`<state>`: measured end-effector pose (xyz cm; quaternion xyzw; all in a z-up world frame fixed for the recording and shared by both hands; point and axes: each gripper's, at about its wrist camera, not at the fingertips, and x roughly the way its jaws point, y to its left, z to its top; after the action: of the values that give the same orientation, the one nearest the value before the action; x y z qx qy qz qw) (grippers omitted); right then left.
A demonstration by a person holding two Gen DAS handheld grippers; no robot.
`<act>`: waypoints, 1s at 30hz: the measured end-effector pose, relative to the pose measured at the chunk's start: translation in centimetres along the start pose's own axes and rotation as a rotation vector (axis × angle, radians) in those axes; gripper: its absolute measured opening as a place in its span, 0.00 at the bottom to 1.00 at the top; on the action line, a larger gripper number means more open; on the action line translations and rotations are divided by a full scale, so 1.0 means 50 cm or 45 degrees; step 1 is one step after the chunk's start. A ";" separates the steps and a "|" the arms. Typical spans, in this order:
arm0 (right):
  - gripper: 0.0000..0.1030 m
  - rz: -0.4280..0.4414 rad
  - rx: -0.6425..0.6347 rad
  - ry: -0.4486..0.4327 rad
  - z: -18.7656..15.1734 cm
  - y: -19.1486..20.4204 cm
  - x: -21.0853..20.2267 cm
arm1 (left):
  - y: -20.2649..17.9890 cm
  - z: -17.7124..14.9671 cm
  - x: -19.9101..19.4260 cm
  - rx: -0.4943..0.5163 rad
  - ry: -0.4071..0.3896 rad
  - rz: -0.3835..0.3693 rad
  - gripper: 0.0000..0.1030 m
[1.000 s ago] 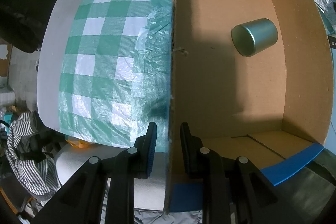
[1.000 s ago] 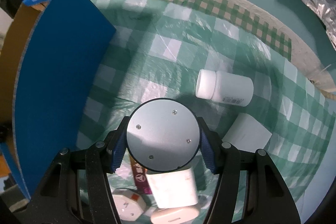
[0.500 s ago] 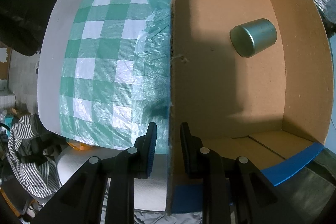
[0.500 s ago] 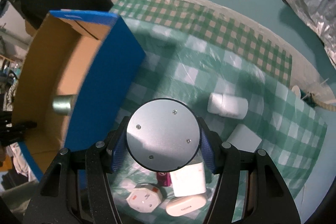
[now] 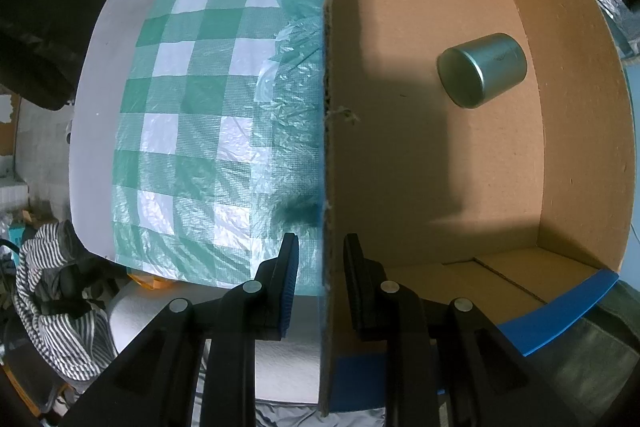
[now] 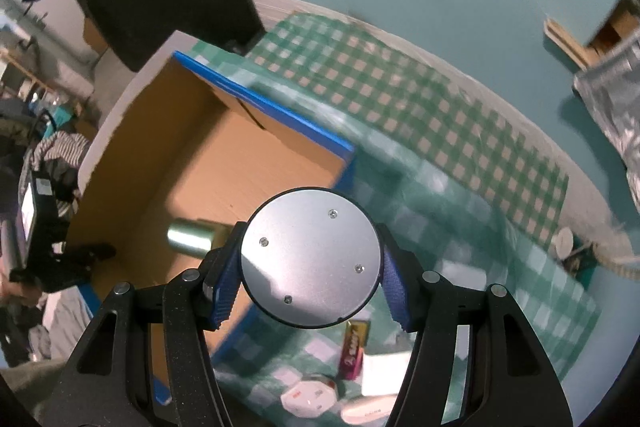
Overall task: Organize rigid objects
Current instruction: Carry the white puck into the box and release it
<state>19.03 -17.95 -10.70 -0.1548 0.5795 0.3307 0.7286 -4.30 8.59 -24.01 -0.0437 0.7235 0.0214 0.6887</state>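
My left gripper (image 5: pixel 321 255) points straight down and is shut on the near wall (image 5: pixel 326 107) of an open cardboard box with blue edges (image 6: pixel 256 99). A grey metal tin (image 5: pixel 482 69) lies on its side on the box floor, and the right wrist view shows this tin (image 6: pixel 190 237) too. My right gripper (image 6: pixel 310 239) is shut on a round silver canister (image 6: pixel 312 267), flat end with small screws facing the camera. It hangs above the checked cloth, just beside the box's right wall.
The green-and-white checked cloth (image 5: pixel 200 107) covers the table. Below the right gripper lie a pink battery pack (image 6: pixel 354 351), a white octagonal plug (image 6: pixel 308 395) and a white charger (image 6: pixel 370 411). A striped garment (image 5: pixel 52 299) lies off the table's edge. A foil bag (image 6: pixel 612 107) sits far right.
My right gripper has risen with the silver canister and swung toward the box, whose inside and tin now show. The white bottle has left its view. The left gripper has stayed put.
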 end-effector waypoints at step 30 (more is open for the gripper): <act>0.60 -0.025 -0.110 0.182 0.054 0.075 0.151 | -0.010 0.007 0.010 -0.015 0.030 0.001 0.22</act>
<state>19.39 -11.28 -16.50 -0.2150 0.6136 0.3363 0.6813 -3.92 8.13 -24.49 -0.0479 0.7313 0.0254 0.6799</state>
